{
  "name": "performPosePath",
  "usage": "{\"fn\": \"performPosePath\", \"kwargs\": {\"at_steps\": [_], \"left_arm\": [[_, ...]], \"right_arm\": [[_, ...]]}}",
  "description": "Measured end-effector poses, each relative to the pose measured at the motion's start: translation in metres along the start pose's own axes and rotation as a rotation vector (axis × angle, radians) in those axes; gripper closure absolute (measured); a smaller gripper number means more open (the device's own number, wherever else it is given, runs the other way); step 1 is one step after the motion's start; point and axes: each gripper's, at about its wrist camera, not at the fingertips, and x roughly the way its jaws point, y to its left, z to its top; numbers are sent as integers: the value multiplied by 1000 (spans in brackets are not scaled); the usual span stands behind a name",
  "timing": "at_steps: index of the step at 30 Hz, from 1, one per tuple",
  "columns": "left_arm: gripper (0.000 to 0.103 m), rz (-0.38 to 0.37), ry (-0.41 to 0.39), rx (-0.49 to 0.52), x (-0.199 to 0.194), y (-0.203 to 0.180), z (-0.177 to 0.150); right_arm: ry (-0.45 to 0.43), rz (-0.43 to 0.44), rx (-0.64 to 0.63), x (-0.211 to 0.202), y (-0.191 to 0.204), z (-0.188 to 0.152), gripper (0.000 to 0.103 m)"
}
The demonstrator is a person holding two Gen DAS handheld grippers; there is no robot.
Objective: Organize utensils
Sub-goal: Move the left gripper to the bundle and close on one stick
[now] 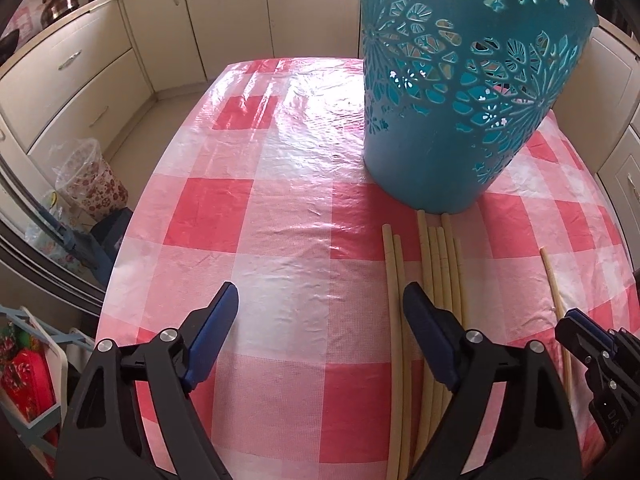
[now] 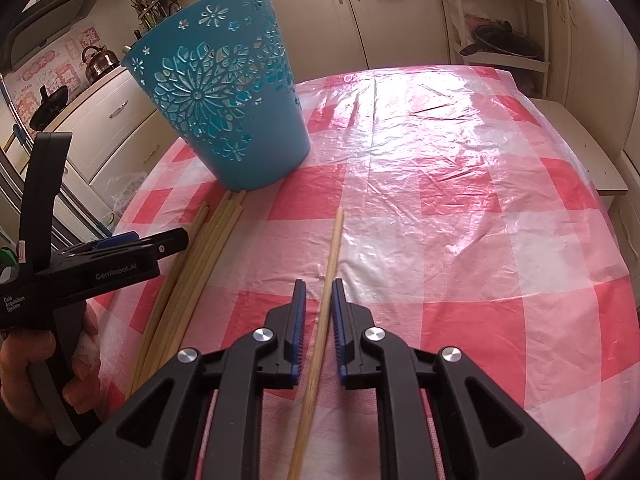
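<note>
A teal cut-out basket (image 1: 460, 120) (image 2: 224, 120) stands upright on the red-and-white checked tablecloth (image 1: 280, 200) (image 2: 440, 200). Several pale wooden chopsticks (image 1: 440, 256) (image 2: 208, 240) lie bundled in front of it, tips at its base. My left gripper (image 1: 320, 292) (image 2: 176, 240) hangs open and wide just above them, its right finger over the bundle and nothing gripped. One single chopstick (image 1: 550, 276) (image 2: 334, 240) lies apart to the right. My right gripper (image 2: 318, 288) (image 1: 576, 320) straddles it, narrowly open, with a small gap showing at each pad.
Cream cabinets surround the table. A kettle (image 1: 60, 2) (image 2: 98, 62) sits on the left counter. A lined floral bin (image 1: 90, 184) stands on the floor at the left. A shelf rack with a pan (image 2: 500, 40) is at the back right. A hand (image 2: 24, 360) holds the left gripper.
</note>
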Motion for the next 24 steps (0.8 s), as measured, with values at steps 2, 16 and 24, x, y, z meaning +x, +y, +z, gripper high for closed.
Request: {"fn": "performPosePath", "kwargs": {"at_steps": [2, 16, 24], "left_arm": [[22, 11, -1, 6, -1, 0, 1], [31, 14, 15, 15, 3, 1, 0], [69, -42, 11, 59, 0, -12, 3]], "right_arm": [[0, 1, -2, 0, 0, 0, 88], [-2, 11, -7, 1, 1, 0, 83], [23, 0, 1, 2, 1, 4, 83]]}}
